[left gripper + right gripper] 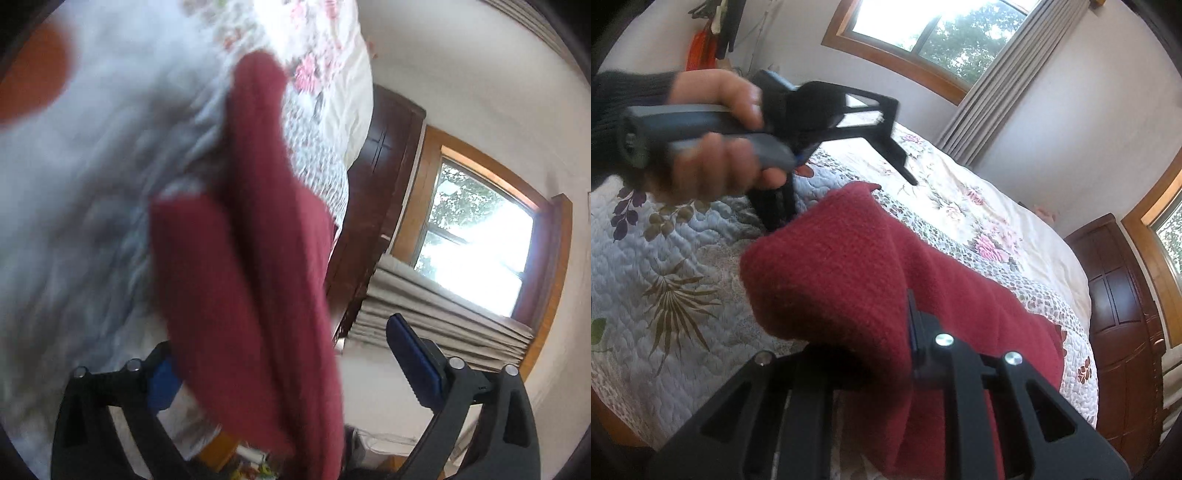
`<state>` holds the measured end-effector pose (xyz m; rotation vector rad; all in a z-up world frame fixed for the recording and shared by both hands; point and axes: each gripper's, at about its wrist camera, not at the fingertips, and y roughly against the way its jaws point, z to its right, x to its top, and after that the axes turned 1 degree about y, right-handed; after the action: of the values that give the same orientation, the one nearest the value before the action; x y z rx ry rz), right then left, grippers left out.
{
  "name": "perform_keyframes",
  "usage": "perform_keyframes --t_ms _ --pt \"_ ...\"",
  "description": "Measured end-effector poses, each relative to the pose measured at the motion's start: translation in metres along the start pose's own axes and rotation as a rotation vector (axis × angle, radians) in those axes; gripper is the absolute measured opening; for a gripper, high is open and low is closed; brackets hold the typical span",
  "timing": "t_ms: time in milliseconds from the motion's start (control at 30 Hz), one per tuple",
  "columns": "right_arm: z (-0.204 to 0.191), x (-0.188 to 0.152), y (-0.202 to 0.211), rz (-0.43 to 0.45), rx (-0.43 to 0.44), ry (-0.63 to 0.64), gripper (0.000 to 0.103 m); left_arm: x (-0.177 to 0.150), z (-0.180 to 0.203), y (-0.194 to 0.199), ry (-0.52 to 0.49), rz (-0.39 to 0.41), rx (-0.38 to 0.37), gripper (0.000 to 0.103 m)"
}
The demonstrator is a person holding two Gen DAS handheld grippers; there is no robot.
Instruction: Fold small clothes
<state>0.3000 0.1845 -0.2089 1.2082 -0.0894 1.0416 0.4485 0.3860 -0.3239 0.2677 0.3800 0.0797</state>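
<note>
Nearest to us, our right tongs are clamped on the red knitted garment, which bulges up directly ahead of the fingers and drapes down over the right finger, so the cloth is in hand, lifted above the bed and not lying flat on it. In the left wrist view our left tongs stand wide apart, the blue pad of one finger clear in the air and the other pad half behind the cloth; the garment hangs between them as a long strip, its long axis running away from the fingers toward the quilt, and we judge it is passing through the gap, not gripped. So the right tongs have the cloth, and the left is the free one that would have to close on the hanging edge for a fold. Further out in the right view, the person's hand grips the handle of the left tool above the floral quilt, just beyond the garment's far fold. Much is uncertain: the left view is heavily blurred, the garment's lower end is cut off, we cannot tell what kind of garment it is, and the window lies beyond.
</note>
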Motion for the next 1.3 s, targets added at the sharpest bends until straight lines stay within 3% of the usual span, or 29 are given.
perform_keyframes --t_ms 33,67,133,300,633,900,1100,1300 --pt "-0.001 0.000 0.001 0.001 0.000 0.002 0.015 0.004 0.004 -0.003 -0.017 -0.003 0.042 0.050" --pt "-0.004 -0.001 0.001 0.003 0.001 0.004 0.015 0.006 0.007 -0.004 -0.036 -0.012 0.091 0.027" --pt "-0.013 -0.002 0.001 0.006 0.012 0.019 0.015 0.006 0.014 -0.004 -0.071 -0.021 0.156 0.021" --pt "-0.021 -0.003 0.012 0.010 0.056 0.027 0.015 0.001 0.027 0.000 -0.108 -0.011 0.204 0.018" --pt "-0.023 0.002 0.034 0.046 0.115 -0.017 0.016 -0.023 0.079 0.005 -0.207 0.046 0.205 0.018" --pt "-0.041 0.001 0.028 -0.014 0.182 -0.010 0.016 -0.033 0.042 0.035 -0.163 0.085 0.236 0.016" --pt "-0.012 0.008 0.042 0.025 0.212 -0.126 0.016 -0.047 0.084 0.030 -0.236 0.101 0.260 0.016" --pt "0.062 0.000 0.067 0.091 0.233 -0.318 0.015 -0.052 0.145 -0.010 -0.298 0.091 0.338 0.016"
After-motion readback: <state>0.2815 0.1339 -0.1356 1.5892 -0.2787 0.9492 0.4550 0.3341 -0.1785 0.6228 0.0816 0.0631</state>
